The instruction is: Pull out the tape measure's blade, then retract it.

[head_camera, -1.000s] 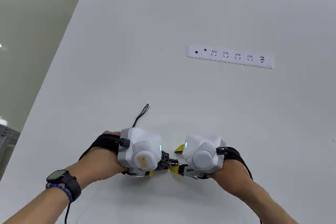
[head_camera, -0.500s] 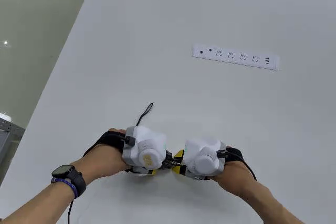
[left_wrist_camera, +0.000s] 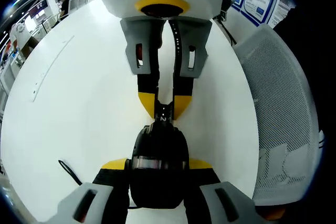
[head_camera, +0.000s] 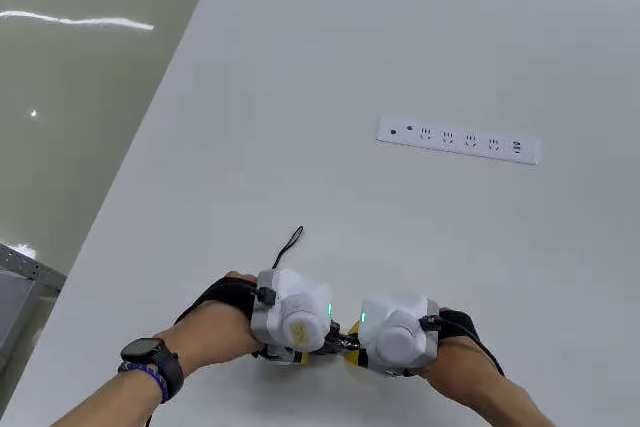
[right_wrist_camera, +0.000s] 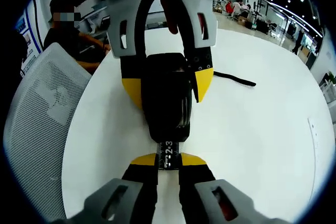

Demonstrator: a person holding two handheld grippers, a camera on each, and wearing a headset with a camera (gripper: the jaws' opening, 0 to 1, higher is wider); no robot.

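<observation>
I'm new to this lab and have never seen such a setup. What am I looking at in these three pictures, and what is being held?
There is no robot here: a person holds a two-jaw tool in each hand. The wide picture comes from a headset camera that looks down at a white table. The two round pictures come from cameras that ride on the tools and look along their jaws. The left tool is shut on the case of a black tape measure. The right tool is shut on the blade, of which a short numbered stretch shows. A white power strip and a thin black strap also lie on the table.
</observation>
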